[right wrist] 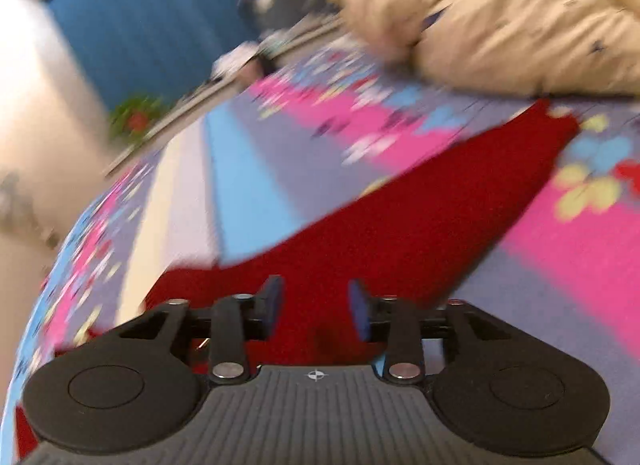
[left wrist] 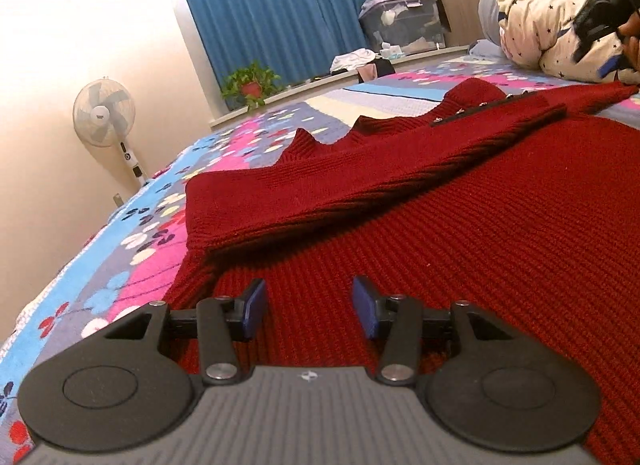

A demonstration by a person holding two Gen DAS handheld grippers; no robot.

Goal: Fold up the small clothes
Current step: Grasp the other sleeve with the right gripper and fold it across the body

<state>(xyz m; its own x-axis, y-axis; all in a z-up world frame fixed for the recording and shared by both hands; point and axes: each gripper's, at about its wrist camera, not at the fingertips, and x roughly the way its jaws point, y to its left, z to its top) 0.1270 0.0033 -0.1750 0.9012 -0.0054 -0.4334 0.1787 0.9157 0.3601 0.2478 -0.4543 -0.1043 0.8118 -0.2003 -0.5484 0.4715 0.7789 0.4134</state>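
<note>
- My left gripper (left wrist: 308, 307) hovers low over the red knit sweater (left wrist: 460, 233), jaws half apart with nothing between the pads, only knit below.
- From it the sweater spreads ahead and to the right on the floral bedspread (left wrist: 132, 233); a sleeve (left wrist: 360, 169) is folded diagonally across the body, long axis running up-right toward the buttoned collar.
- My right gripper (right wrist: 314, 311) is likewise half open and empty, over a red sleeve or corner tapering away up-right.
- The right view is motion-blurred; only the left shows the fold and the star-print bedding (left wrist: 548, 17) beyond.
</note>
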